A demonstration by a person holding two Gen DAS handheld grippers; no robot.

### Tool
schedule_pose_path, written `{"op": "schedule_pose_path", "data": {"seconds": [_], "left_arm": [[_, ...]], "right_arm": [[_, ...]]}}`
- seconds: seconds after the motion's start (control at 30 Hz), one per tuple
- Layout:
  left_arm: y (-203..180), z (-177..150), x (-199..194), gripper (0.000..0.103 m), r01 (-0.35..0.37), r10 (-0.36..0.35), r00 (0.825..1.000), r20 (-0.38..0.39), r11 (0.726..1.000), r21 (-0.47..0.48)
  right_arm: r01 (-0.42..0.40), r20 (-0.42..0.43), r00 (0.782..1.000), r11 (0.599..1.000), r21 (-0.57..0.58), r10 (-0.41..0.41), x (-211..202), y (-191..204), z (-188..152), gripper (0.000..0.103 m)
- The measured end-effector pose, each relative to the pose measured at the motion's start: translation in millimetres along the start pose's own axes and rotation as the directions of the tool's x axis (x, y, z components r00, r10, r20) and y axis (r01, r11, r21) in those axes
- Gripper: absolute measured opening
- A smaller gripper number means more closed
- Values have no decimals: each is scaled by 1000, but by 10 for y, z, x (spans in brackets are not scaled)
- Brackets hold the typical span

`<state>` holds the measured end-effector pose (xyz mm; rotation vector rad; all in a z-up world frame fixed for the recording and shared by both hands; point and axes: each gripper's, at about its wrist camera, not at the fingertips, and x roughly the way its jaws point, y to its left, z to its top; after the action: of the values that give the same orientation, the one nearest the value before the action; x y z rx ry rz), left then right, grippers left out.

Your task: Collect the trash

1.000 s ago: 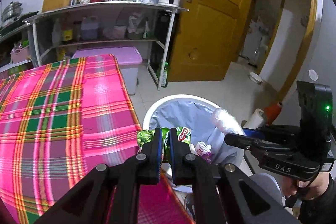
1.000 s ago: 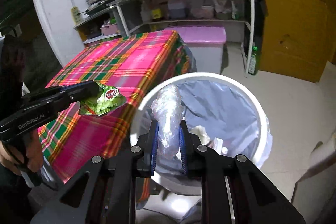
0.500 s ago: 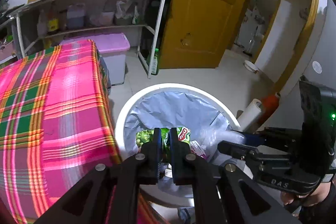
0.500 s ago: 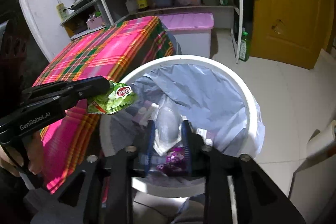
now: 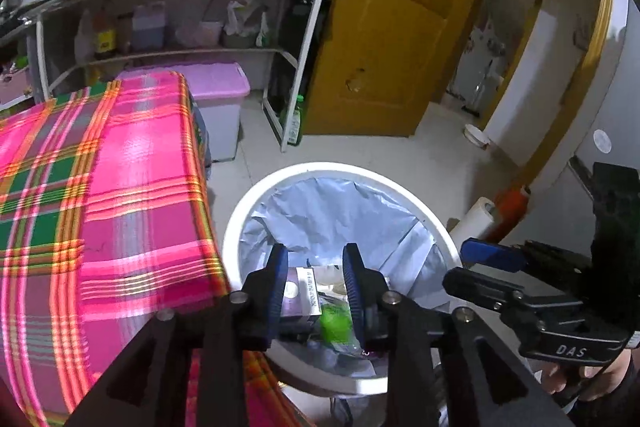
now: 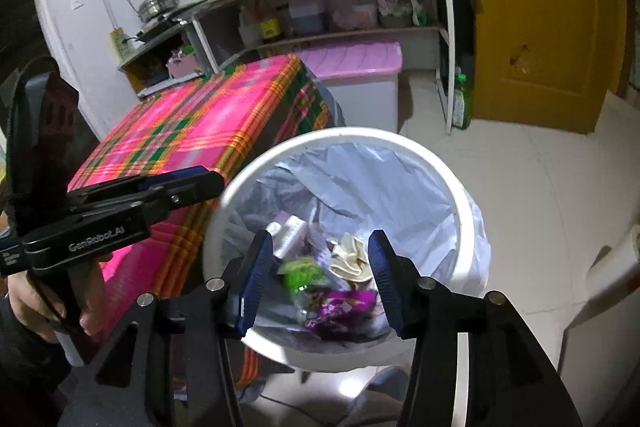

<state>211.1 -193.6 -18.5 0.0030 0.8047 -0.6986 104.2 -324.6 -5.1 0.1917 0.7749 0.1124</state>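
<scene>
Trash (image 6: pixel 320 283) lies heaped, colourful, inside lined white bin (image 6: pixel 460 195).

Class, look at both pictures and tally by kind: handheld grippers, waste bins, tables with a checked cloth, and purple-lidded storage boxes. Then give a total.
Grippers: 2, the left gripper and the right gripper, both with jaws opening and nothing held between them
Waste bin: 1
Checked-cloth table: 1
Purple-lidded storage box: 1
Total: 5
</scene>
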Motion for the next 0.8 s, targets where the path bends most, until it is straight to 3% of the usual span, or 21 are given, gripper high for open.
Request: {"op": "schedule_pose_path", "data": {"seconds": [0.3, 0.8], "left_arm": [[8, -144, -592, 34, -61, 62, 994, 88, 998, -10], [27, -659, -1397, 35, -200, 206, 963, 172, 979, -48]], "right_arm": [[-11, 67, 998, 999, -50, 14, -326, 415, -65, 51], [-50, 121, 991, 993, -108, 63, -668, 922, -345, 51]]}}
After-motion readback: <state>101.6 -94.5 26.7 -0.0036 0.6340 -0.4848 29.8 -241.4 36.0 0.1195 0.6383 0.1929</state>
